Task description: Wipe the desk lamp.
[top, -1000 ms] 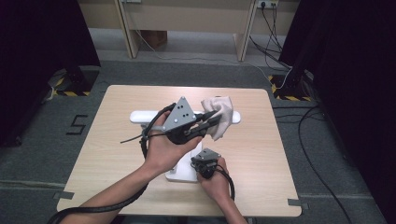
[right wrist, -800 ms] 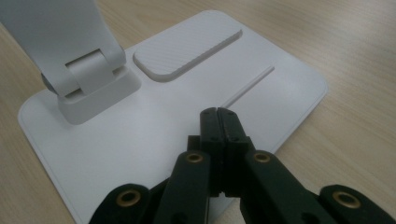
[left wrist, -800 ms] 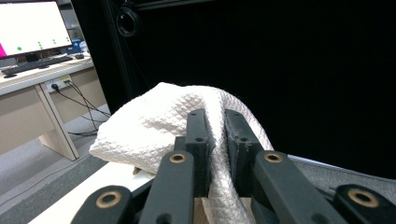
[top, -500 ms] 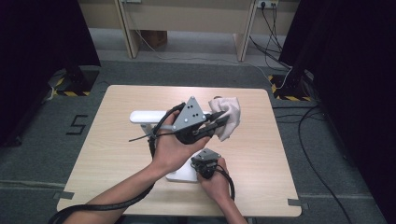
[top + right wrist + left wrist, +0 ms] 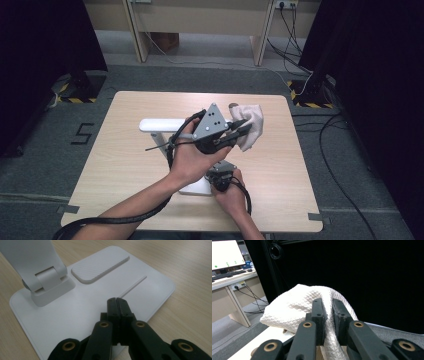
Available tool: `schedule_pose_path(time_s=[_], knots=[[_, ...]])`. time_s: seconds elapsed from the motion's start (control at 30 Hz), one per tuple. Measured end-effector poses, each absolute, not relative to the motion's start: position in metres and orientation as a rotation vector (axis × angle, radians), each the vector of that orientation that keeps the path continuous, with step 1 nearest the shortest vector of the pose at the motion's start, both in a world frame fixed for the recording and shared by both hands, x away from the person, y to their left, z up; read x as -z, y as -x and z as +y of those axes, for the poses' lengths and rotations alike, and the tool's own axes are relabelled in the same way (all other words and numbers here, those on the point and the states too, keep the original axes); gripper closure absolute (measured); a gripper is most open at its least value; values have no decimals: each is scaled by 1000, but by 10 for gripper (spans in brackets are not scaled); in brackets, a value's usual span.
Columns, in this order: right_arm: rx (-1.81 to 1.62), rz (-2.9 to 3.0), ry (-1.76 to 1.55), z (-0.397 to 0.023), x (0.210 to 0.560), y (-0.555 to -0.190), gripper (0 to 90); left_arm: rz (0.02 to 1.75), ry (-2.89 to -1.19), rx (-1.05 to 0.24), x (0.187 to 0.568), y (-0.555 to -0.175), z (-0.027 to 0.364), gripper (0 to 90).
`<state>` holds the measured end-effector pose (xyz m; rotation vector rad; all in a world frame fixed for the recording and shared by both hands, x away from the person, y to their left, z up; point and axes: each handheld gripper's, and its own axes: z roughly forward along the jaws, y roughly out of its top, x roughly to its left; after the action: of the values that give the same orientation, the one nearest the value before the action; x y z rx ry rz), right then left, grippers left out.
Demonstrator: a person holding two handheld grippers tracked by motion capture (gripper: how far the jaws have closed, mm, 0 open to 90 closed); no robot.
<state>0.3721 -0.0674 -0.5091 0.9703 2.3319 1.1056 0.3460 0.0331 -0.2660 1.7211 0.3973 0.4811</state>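
White waffle-weave cloth (image 5: 248, 126) is clamped between jaws of left hand-held gripper (image 5: 239, 131), raised above light wooden tabletop (image 5: 125, 160) and draped over far end of white plastic desk lamp's bar-shaped head (image 5: 160, 124). In left gripper view, cloth (image 5: 297, 307) is seen bunched around pinching jaws of left hand-held gripper (image 5: 328, 305). Right hand-held gripper (image 5: 116, 300), jaws pressed together with nothing between, is rested on lamp's flat white rectangular base (image 5: 75, 312), near hinged stem (image 5: 45, 277).
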Motion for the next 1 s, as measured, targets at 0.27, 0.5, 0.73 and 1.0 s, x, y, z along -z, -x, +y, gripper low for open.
schedule_pose_path(time_s=[0.27,0.5,0.73,1.0], knots=[[-1105,2330,-968,-67,509,-372,900,388,-1728,-478,266,-347,26,812],[-1102,2330,-967,-67,509,-372,900,387,-1722,-465,265,-347,21,812],[-1105,2329,-974,-67,509,-372,900,352,-1716,-439,266,-342,15,813],[-1103,2329,-966,-67,509,-372,900,333,-1700,-437,268,-338,10,815]])
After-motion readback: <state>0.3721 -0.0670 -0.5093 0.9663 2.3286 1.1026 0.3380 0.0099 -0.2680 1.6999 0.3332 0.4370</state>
